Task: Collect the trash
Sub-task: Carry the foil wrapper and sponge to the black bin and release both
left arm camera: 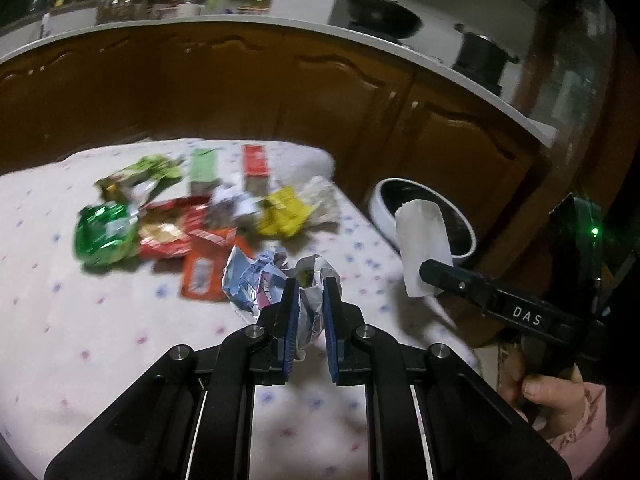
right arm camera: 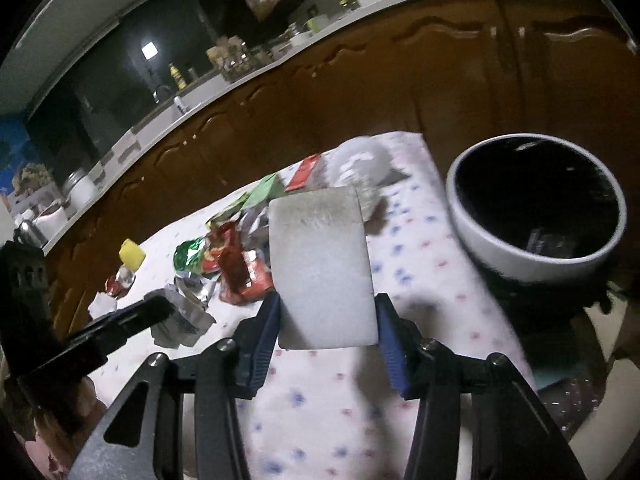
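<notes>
My left gripper (left arm camera: pixel 311 285) is shut on a crumpled silver and blue wrapper (left arm camera: pixel 260 280), which hangs just above the dotted tablecloth (left arm camera: pixel 100 340). In the right wrist view that same gripper (right arm camera: pixel 160 307) shows at the left with the silver wrapper (right arm camera: pixel 188 316). Between the blue pads of my right gripper (right arm camera: pixel 328 302) sits a flat white packet (right arm camera: pixel 322 268), held upright. The left wrist view shows the right gripper (left arm camera: pixel 430 276) with the white packet (left arm camera: pixel 420 240) in front of the bin (left arm camera: pixel 382 200). The bin (right arm camera: pixel 480 240) has a white rim and a black liner, beside the table's right edge.
Several wrappers lie in a heap on the cloth: green (left arm camera: pixel 104 236), red (left arm camera: pixel 168 236), orange (left arm camera: pixel 204 268), yellow (left arm camera: pixel 284 212). Brown cabinets (left arm camera: pixel 240 92) and a counter with pots (left arm camera: pixel 380 12) stand behind. A hand (left arm camera: pixel 548 396) holds the right gripper.
</notes>
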